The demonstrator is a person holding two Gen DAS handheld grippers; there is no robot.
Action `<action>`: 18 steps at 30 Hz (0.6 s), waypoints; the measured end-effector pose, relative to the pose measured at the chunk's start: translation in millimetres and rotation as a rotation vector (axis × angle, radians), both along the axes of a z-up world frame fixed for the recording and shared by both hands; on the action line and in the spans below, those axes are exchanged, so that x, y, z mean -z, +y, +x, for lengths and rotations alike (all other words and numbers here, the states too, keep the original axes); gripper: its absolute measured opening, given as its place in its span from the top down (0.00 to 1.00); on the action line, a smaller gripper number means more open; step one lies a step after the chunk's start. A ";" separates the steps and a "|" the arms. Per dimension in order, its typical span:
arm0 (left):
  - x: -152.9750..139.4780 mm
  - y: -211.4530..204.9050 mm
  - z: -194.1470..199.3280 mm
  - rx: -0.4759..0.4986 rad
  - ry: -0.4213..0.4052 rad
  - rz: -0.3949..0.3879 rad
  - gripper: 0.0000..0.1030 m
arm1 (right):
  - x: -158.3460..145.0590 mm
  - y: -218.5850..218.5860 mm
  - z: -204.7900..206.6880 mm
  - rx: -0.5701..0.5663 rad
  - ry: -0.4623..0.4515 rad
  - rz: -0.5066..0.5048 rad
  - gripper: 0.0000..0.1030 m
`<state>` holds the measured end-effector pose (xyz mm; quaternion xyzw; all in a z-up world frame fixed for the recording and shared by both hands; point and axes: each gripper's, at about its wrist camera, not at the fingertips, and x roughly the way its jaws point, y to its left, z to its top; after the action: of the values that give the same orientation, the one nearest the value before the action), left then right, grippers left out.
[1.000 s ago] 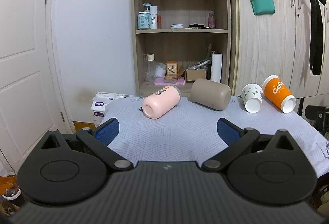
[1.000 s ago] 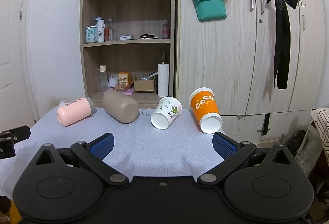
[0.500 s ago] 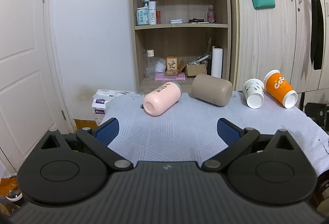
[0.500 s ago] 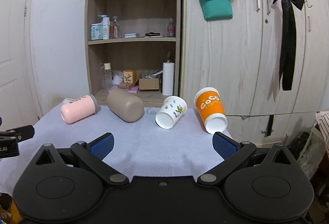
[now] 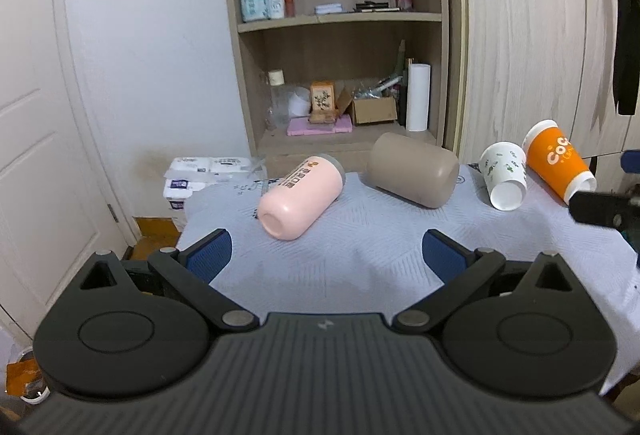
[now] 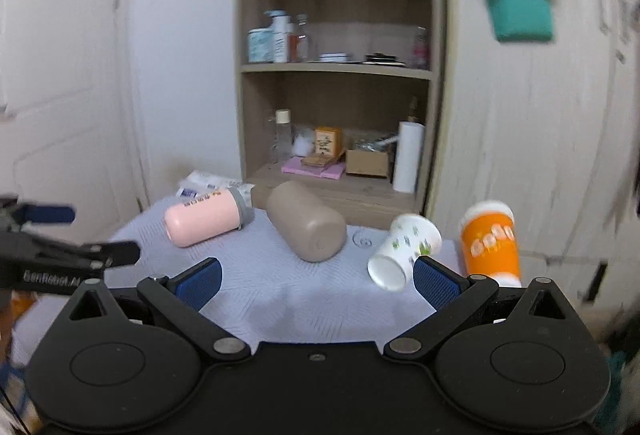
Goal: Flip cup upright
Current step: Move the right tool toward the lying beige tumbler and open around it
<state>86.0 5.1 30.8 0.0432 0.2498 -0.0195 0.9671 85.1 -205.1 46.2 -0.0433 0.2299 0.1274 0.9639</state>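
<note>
My left gripper (image 5: 326,255) and right gripper (image 6: 316,281) both gape wide, holding nothing. The pink cylindrical cup (image 5: 300,201) lies on its side on the pale cloth-covered table (image 5: 360,259), just ahead of my left gripper, base toward me.

pink cup (image 5: 300,197): showing smooth matt plastic
taupe cup (image 5: 412,175): looking matt, smooth
orange cup (image 5: 558,161): looking like glossy paper
table cover (image 5: 360,247): appearing as textured cloth
shelf unit (image 5: 340,23): showing matt wood grain
</note>
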 end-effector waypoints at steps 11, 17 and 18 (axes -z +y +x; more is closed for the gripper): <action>12.8 -3.0 80.5 0.032 0.114 -0.252 0.00 | 10.4 8.3 86.1 -0.253 0.072 -0.042 0.00; 32.8 -3.0 117.0 -0.028 0.161 -0.394 0.02 | 32.0 16.2 143.0 -0.299 0.130 -0.098 0.01; 34.7 -2.7 121.8 -0.037 0.162 -0.409 0.02 | 35.2 16.9 149.1 -0.313 0.139 -0.106 0.01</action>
<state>207.8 2.4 -3.9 -0.1601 0.3181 -0.0554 0.9328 234.3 -188.3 11.0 -0.1206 0.2930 0.2660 0.9104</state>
